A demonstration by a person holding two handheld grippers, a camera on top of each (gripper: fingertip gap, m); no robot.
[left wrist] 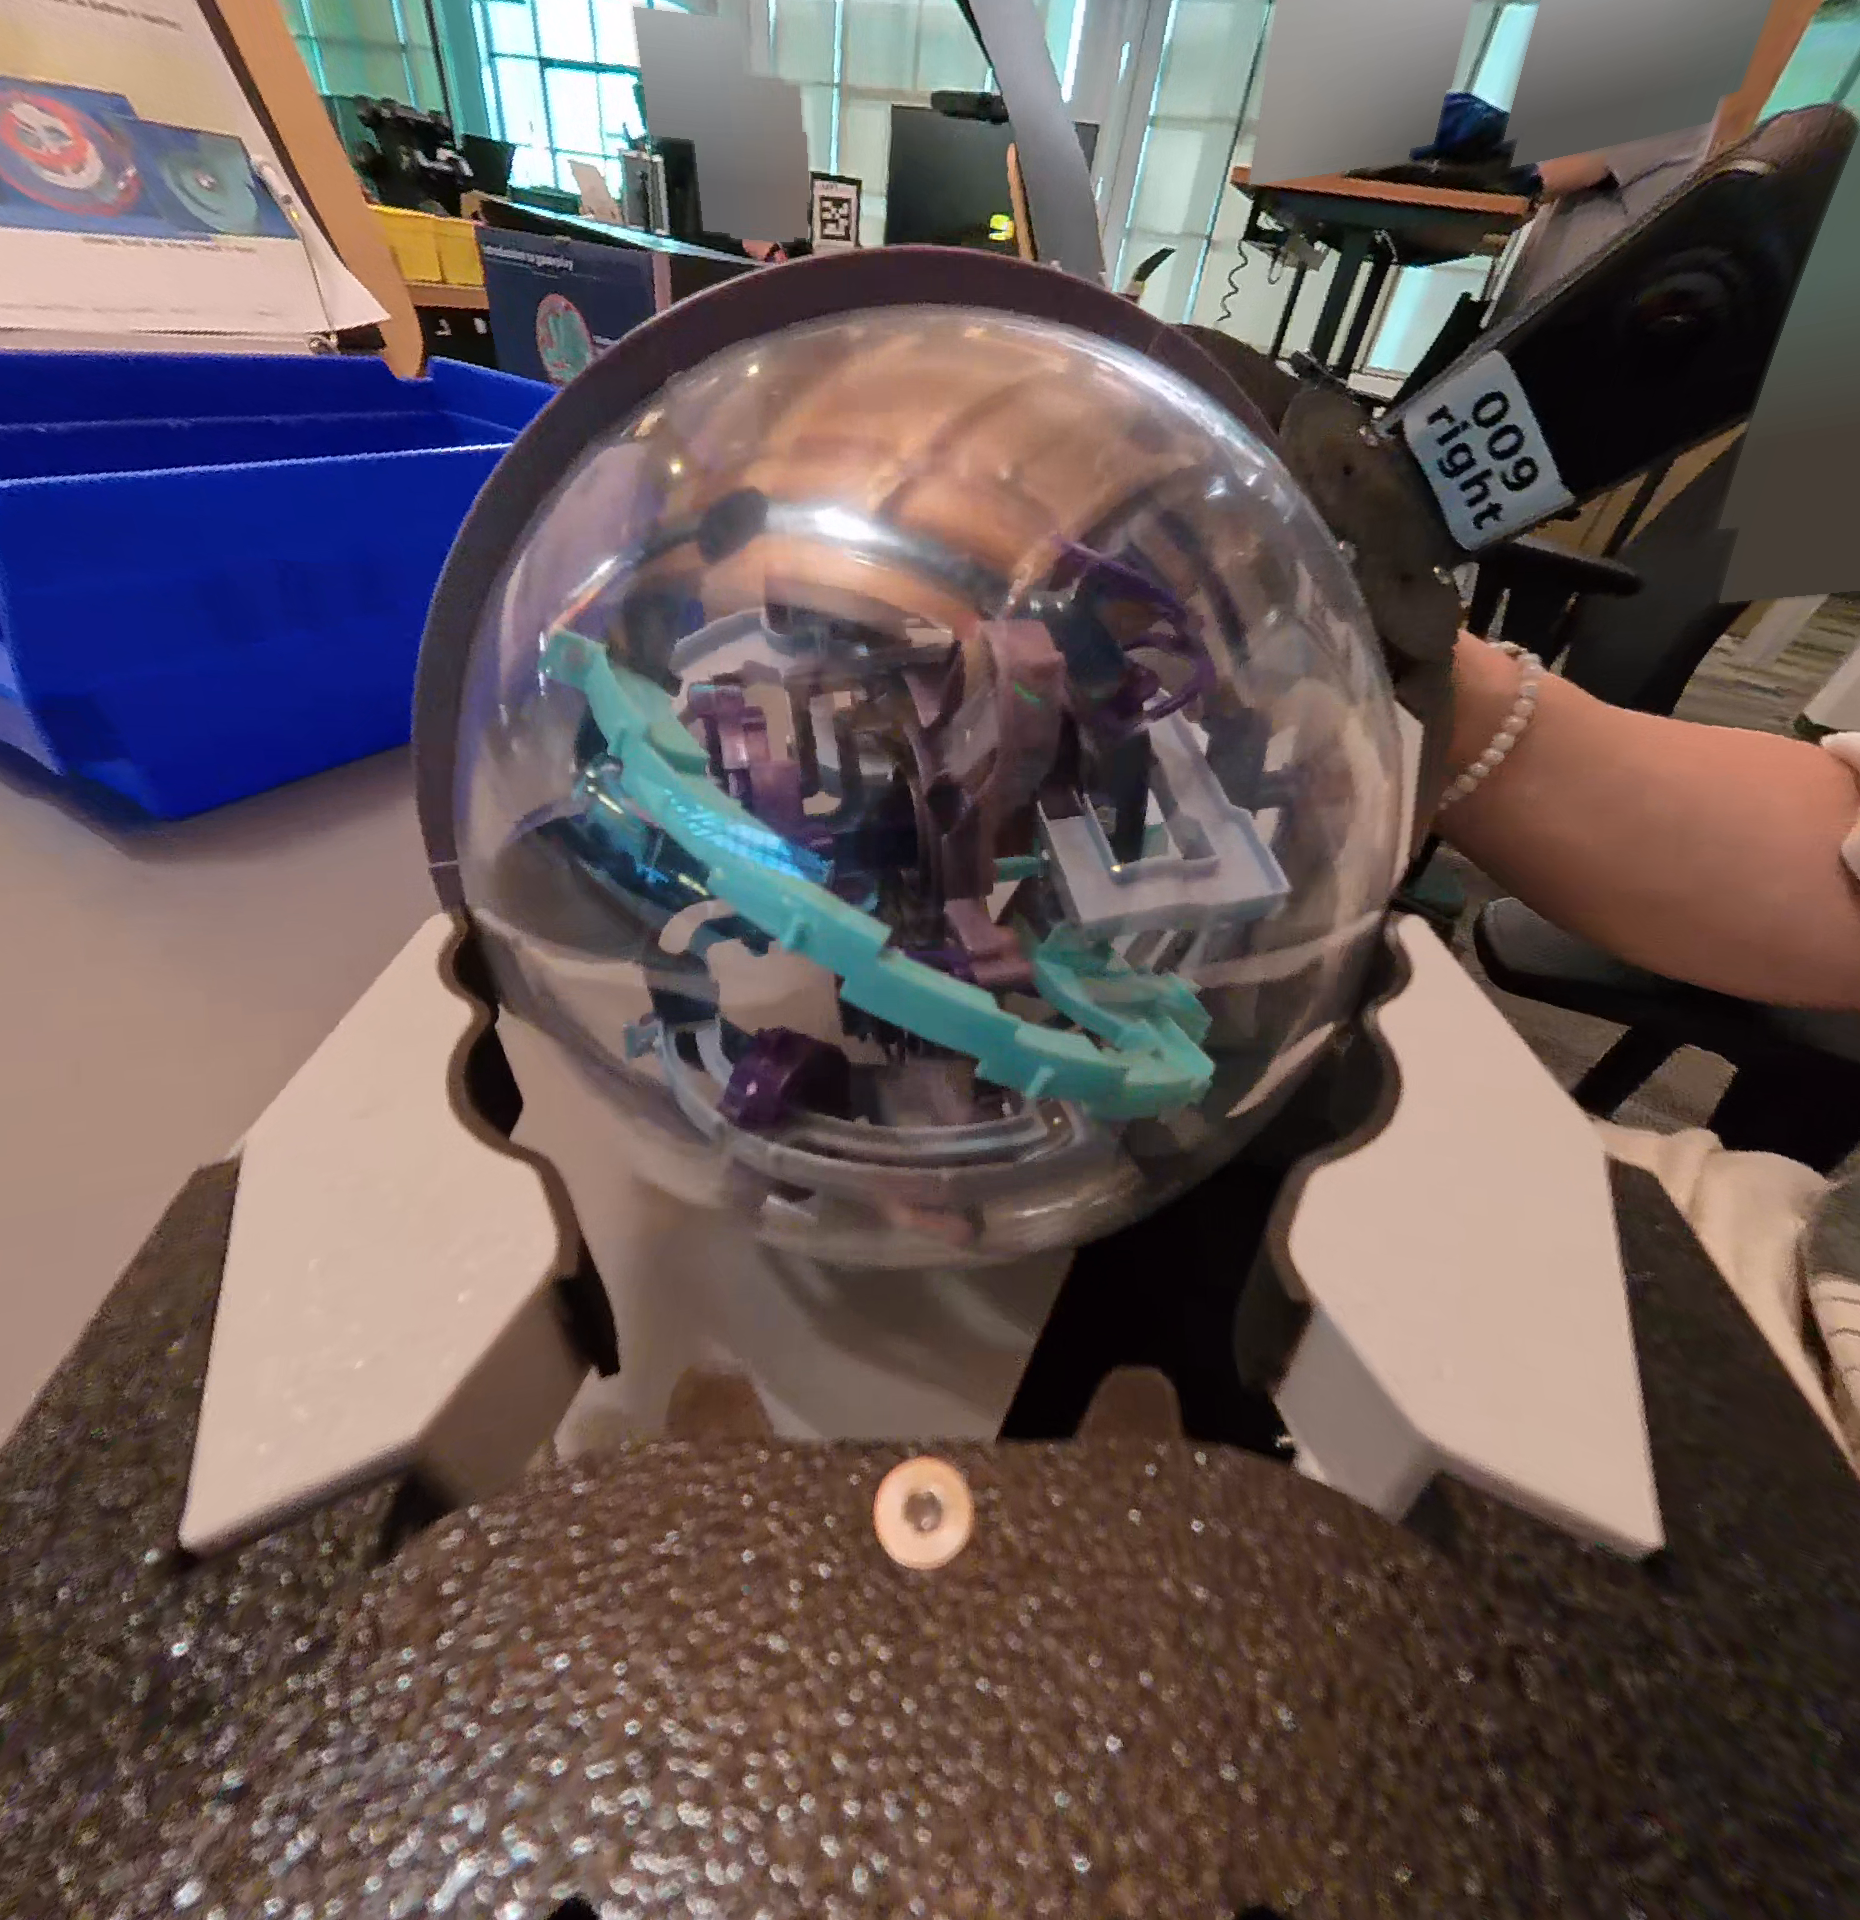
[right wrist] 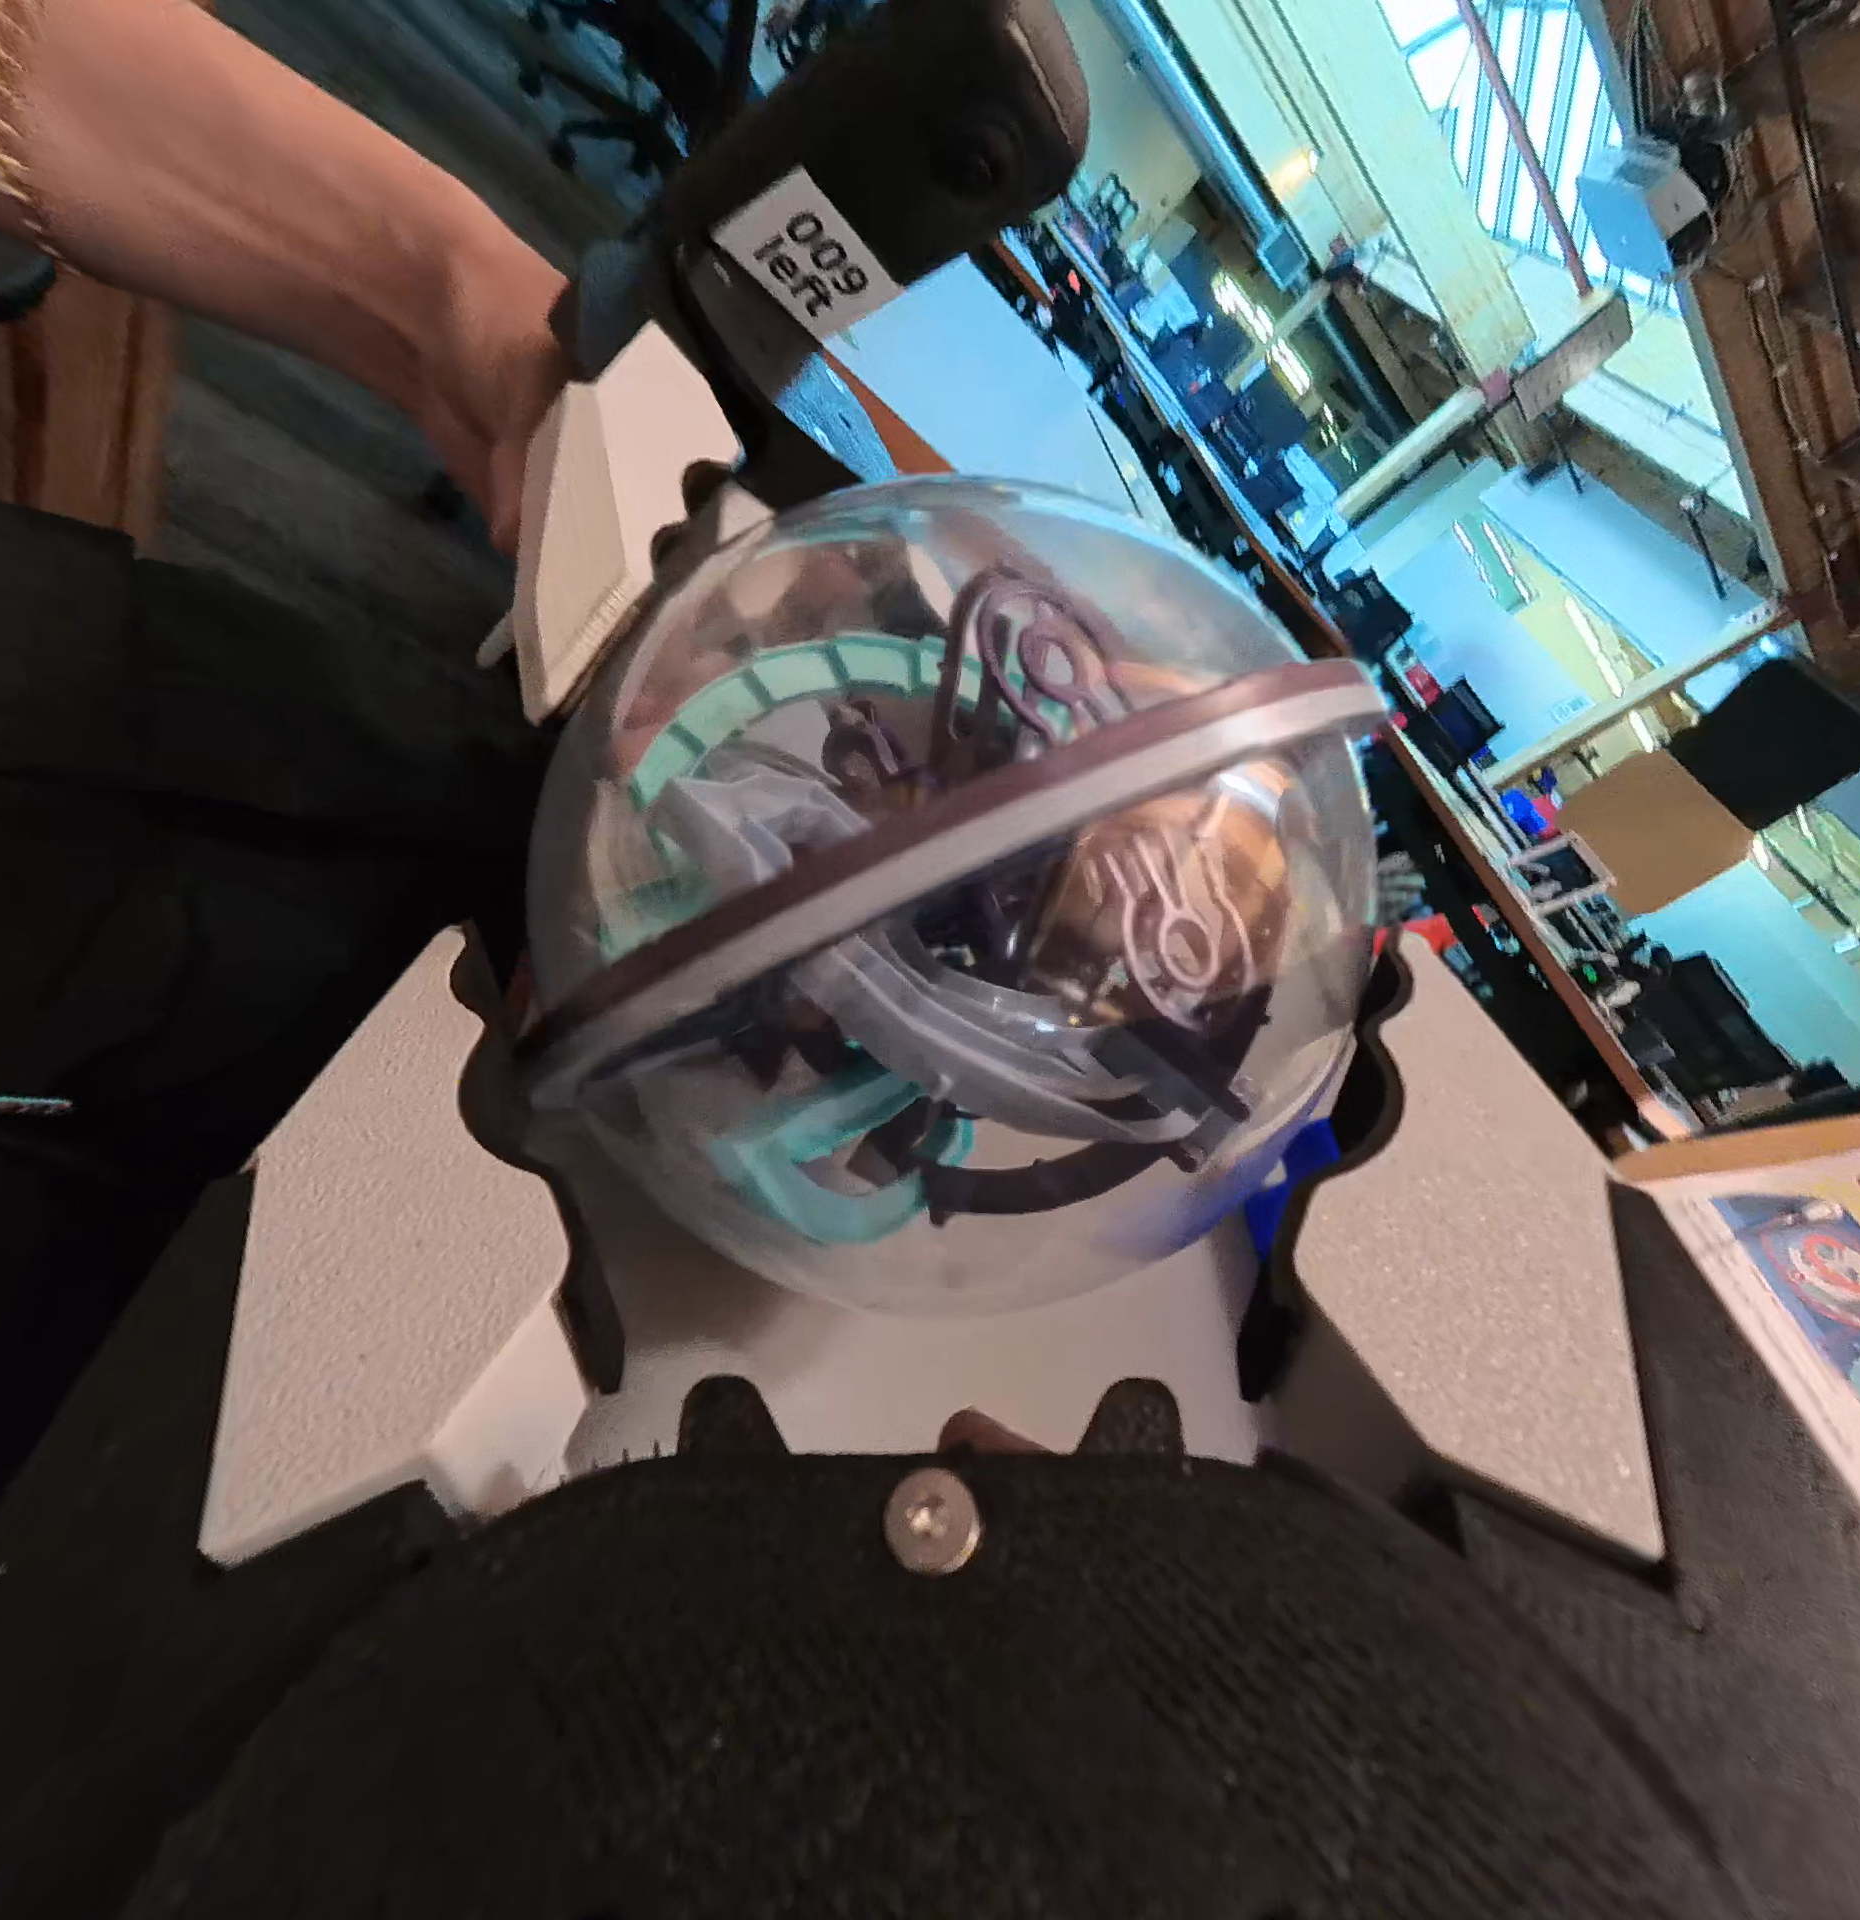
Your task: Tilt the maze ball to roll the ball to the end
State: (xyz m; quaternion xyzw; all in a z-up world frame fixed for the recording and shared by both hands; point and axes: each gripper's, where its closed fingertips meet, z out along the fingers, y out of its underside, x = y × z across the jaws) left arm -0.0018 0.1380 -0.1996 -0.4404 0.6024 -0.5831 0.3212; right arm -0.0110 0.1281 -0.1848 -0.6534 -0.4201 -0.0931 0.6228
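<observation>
The maze ball (left wrist: 905, 779) is a clear sphere with a dark purple rim band and teal, purple and grey tracks inside. It sits between the white fingers (left wrist: 386, 1195) of my left gripper (left wrist: 926, 977), whose dark pads press on its two sides. In the right wrist view the maze ball (right wrist: 947, 883) is tilted, its band running diagonally, and my right gripper (right wrist: 936, 997) presses on both sides too. The right gripper (left wrist: 1425, 520) reaches the sphere's upper right edge; the left gripper (right wrist: 593, 561) touches its upper left. I cannot make out the small ball inside.
A blue bin (left wrist: 178, 582) stands on the grey table (left wrist: 126, 987) at the left, with a cardboard box bearing a printed sheet (left wrist: 126, 156) behind it. A person's forearm (left wrist: 1684, 831) with a bead bracelet is at the right. The printed box (right wrist: 1788, 1278) shows at the right edge.
</observation>
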